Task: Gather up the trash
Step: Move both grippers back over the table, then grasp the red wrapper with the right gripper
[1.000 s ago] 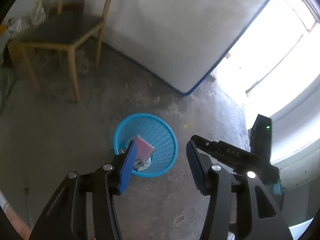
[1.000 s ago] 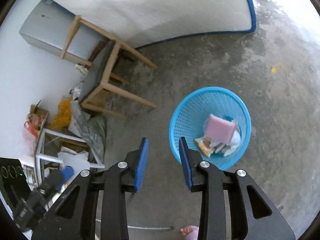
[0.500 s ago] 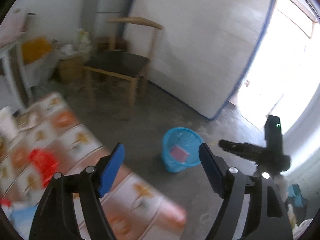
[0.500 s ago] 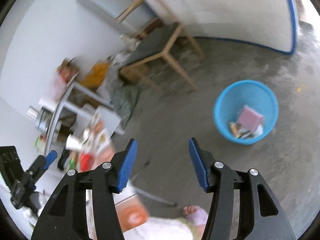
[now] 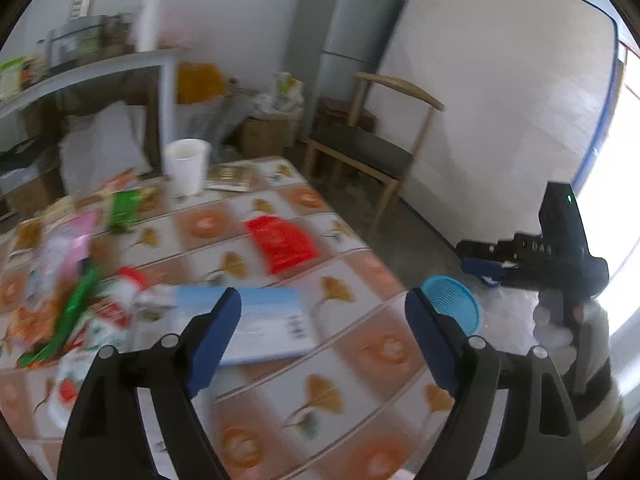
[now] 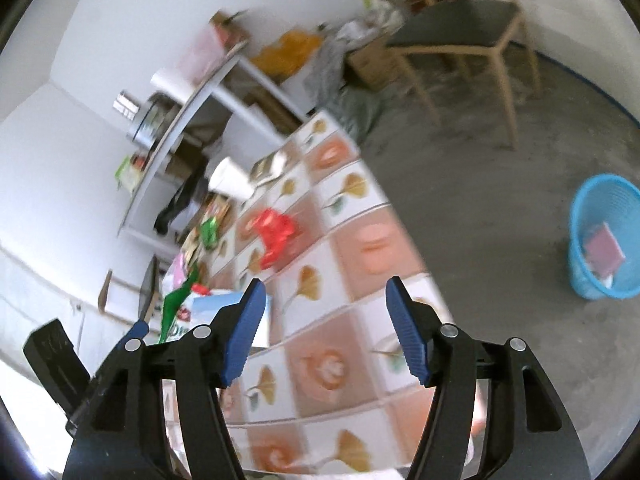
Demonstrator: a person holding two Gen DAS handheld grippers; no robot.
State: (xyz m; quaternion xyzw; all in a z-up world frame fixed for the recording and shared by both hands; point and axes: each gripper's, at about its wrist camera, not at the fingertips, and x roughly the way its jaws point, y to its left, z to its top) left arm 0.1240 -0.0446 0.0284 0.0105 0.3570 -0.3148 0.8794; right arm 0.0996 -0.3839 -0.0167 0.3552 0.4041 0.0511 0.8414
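We have both pairs of tongs over the desk [image 5: 360,280] with nothing in them. The left tongs [image 5: 324,336] stand wide apart and have just been opening further; the right tongs [image 6: 326,320] are apart too, less widely, and have also just been opening. Nothing lies between either pair.

The trash we are after is spread on the desk: a pale blue flat packet [image 5: 256,328] just ahead of the left tongs' left finger, a red wrapper [image 5: 282,244] further ahead of them, green wrappers [image 5: 68,320] and a crumpled pile off to their left, and a white paper cup [image 5: 186,166] far ahead. The blue basket [image 6: 604,236] stands on the floor, well off to the right of the right tongs, already holding a pink item [image 6: 604,246].

Our worries:
- Both views are smeared with motion, so closing now could miss the packet or pinch the patterned cloth instead.
- The blue packet lies flat; the tongs may slide over it or push it toward the desk edge.
- The cup could tip if brushed, and we cannot tell whether it is empty.
- With both tongs close together, they could collide.
- The basket is far from the desk, so a thin wrapper, loosely held, may slip out on the way.
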